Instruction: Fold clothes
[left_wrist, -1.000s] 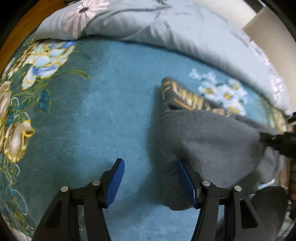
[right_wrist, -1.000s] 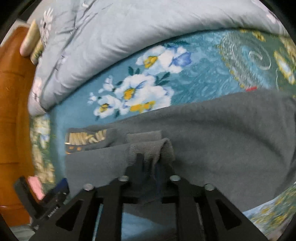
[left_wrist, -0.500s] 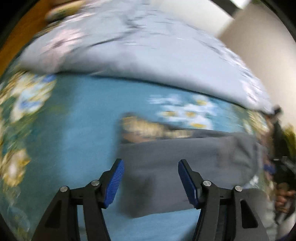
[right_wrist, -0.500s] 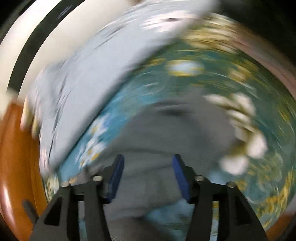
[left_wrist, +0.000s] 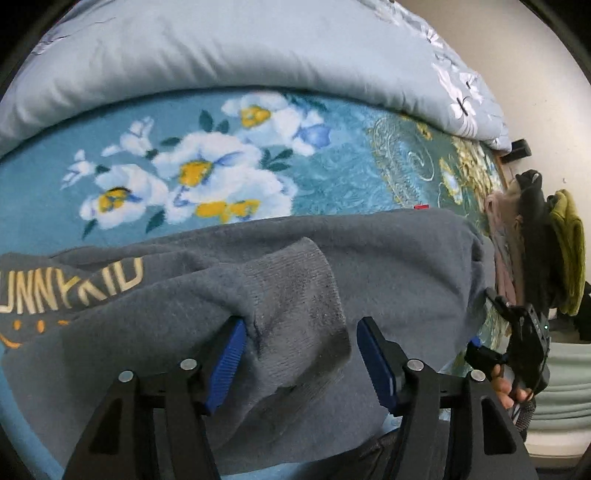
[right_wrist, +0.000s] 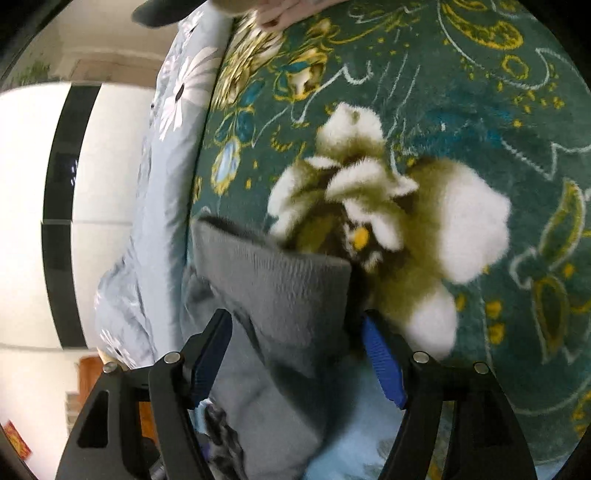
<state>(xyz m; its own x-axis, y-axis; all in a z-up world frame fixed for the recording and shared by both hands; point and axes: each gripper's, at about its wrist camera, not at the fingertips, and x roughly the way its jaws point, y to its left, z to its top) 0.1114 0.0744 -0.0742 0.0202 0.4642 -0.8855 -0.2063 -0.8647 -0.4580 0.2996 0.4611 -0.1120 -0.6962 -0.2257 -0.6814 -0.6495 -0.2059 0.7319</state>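
Sweatshirt (left_wrist: 388, 258), grey with cream lettering on its chest, lay spread across the bed's teal flowered blanket (left_wrist: 332, 173), in front of a pale rolled quilt (left_wrist: 221, 48); a ribbed cuff (left_wrist: 295, 295) at the end of one sleeve was folded over the body and sat between the fingers of the left tongs (left_wrist: 299, 354); those tongs stood apart, the left blue pad touching the cuff's edge, the right pad clear of it, so nothing was clamped; the right tongs (right_wrist: 291, 350) were likewise apart, straddling another grey ribbed edge (right_wrist: 273, 273) over the blanket's dark green part, gripping nothing that I could make out; whether that edge was the second cuff or the hem, the view did not settle; at the far right of the left view a stack of folded clothes (left_wrist: 535, 251) stood near the bed's edge.

Judged from this, a sleeve fold was part done and the garment was loose; the risk was that closing the left tongs would catch only the cuff's top layer, or drag the sleeve off its line, since the soft knit would bunch rather than slide; a lift from one side alone could undo the fold.
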